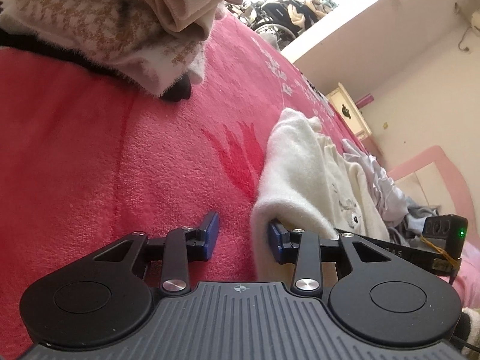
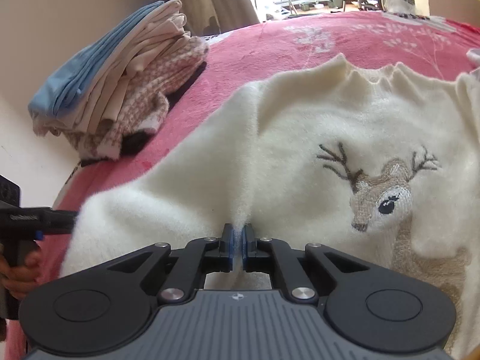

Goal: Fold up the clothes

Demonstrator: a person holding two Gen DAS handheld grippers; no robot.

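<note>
A fluffy cream sweater [image 2: 300, 126] with an embroidered deer [image 2: 387, 198] lies spread on the pink bed cover [image 2: 270, 45]. My right gripper [image 2: 239, 241] is shut on a pinch of the sweater's near edge. My left gripper [image 1: 243, 234] is open at the sweater's side edge [image 1: 288, 186]; its right finger [image 1: 274, 240] is tucked under the fabric and its left finger [image 1: 211, 234] rests on the cover. The left gripper also shows at the left edge of the right wrist view [image 2: 33, 219], touching the sweater.
A stack of folded clothes [image 2: 120, 90], blue on top, houndstooth below, sits on the bed's far left [image 1: 99, 24]. Crumpled white and grey clothes [image 1: 381, 180] lie beyond the sweater. A pink headboard [image 1: 435, 174] and a wall bound the bed.
</note>
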